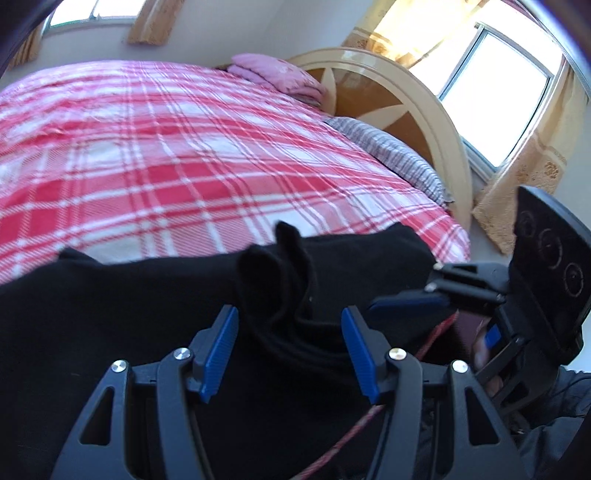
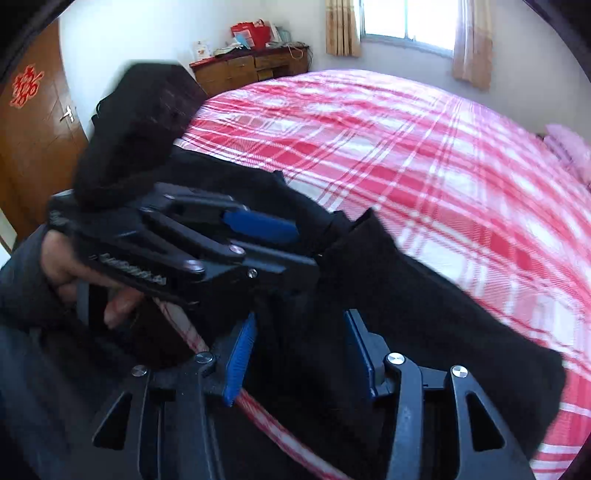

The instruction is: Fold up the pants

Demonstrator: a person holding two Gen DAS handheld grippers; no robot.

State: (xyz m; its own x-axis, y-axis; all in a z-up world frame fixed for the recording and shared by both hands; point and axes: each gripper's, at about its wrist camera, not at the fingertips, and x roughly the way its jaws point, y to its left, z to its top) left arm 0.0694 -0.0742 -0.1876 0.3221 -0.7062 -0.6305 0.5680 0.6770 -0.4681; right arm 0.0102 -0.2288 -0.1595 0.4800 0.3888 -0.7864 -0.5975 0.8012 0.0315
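the black pants (image 1: 129, 302) lie bunched along the near edge of a bed covered by a red-and-white plaid sheet (image 1: 166, 155), spreading from the left of the left wrist view across to the bed's right corner. a ridge of the fabric stands up in folds right in front of the left gripper (image 1: 290, 350). its blue-padded fingers (image 1: 218, 350) stand apart with the raised cloth between them, and neither pad presses on it. the right gripper (image 2: 301, 354) comes in beside it, also over the pants; its jaws stand apart too, dark fabric lying between the pads without being pinched. in the right wrist view a person's hand (image 2: 70, 266) grips the handle of the left gripper.

at the head of the bed sit a folded pink blanket (image 1: 277, 74) and a grey striped pillow (image 1: 391, 151) against a cream and brown headboard (image 1: 406, 103). a wooden door (image 2: 33, 140) carries a red paper decoration (image 2: 26, 85) shaped like a chinese character, too blurred to read for certain. a wooden dresser (image 2: 251, 70) stands against the far wall with a red bag (image 2: 255, 33) among clutter on top. lettering on the gripper body is smeared and unreadable.
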